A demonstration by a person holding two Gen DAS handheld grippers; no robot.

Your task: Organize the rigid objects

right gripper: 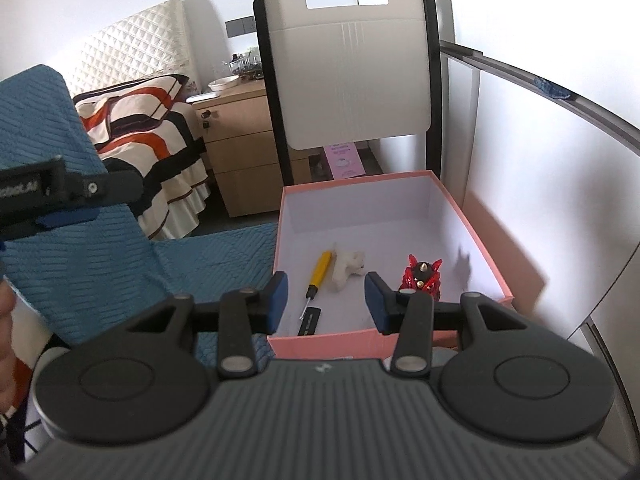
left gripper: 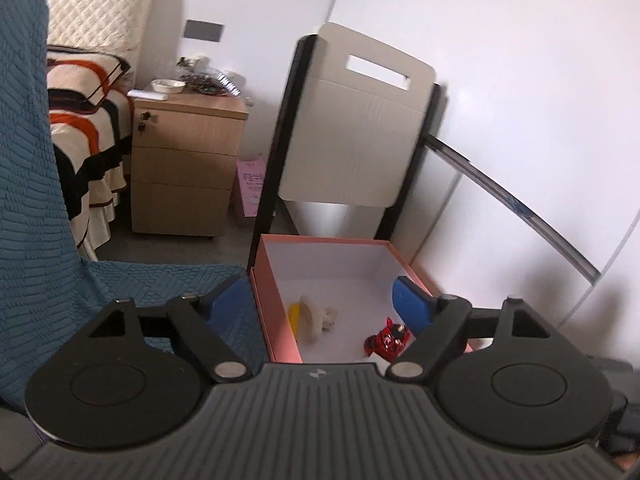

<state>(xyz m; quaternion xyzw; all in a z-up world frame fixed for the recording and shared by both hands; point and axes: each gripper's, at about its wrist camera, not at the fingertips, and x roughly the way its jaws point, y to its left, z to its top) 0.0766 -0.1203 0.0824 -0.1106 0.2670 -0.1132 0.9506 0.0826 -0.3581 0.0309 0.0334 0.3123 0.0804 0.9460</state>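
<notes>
Right wrist view looked down into the pink box (right gripper: 390, 334), which sat on the blue quilted cover (right gripper: 120, 264) with a white folding chair (right gripper: 348, 72) behind it; inside lay a yellow-handled screwdriver (right gripper: 318, 276), a white plastic piece (right gripper: 346, 266) just beside its handle, a small black rectangular item (right gripper: 310, 322) near the tip, and a red spiked toy (right gripper: 422, 276) towards the right wall; the right gripper (right gripper: 326, 300) hovered over the near rim with its jaws partly apart and nothing between them; the left gripper (left gripper: 324, 304), seen in its own view, stood with jaws spread wide and empty, one finger outside the left wall of the box and one above its floor.

Judging from that layout, several things could have gone wrong; the left finger outside the wall sat close to the rim, so a careless drop or sideways swing might have caught the thin cardboard and shoved or tipped the box on the soft cover; the cover gave no firm footing, so any push on the rim would likely have slid the box; the red toy lay near the right gripper's right finger, and a low pass could have knocked it over; whether more items remained outside the box could not be told from these views, which were also slightly blurred.
</notes>
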